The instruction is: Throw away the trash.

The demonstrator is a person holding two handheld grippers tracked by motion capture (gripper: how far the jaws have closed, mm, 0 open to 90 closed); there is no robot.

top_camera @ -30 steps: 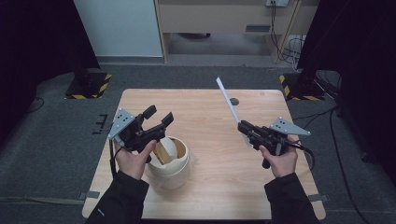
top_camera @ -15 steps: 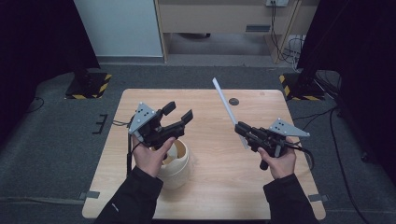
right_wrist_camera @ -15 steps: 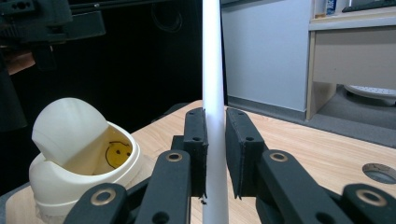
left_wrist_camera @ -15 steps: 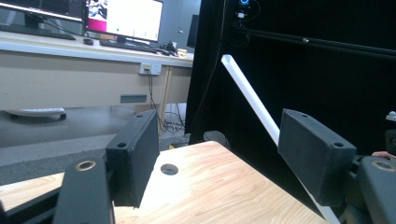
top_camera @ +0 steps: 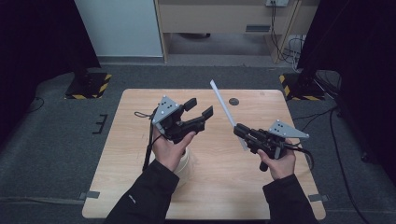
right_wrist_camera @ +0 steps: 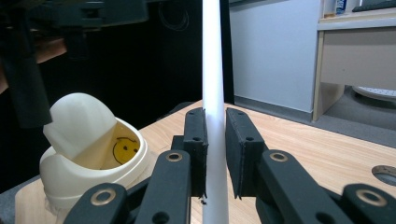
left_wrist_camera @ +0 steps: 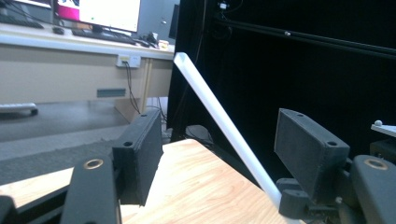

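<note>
On the right side of the wooden surface, the right tool is clenched on a long white strip. The strip rises slanted from the jaws, up and away toward the far edge, and a short end pokes out below them. In the right gripper view the strip stands pinched between the two black pads. Left of the strip, the left tool hangs in the air, tilted toward it with nothing between its jaws; they are parted and have just been closing a little. In the left gripper view the strip crosses the gap between the jaws, farther off. Left of the strip, a cream bin with a swing lid sits on the surface, probably with a yellow smiley face inside.
</note>
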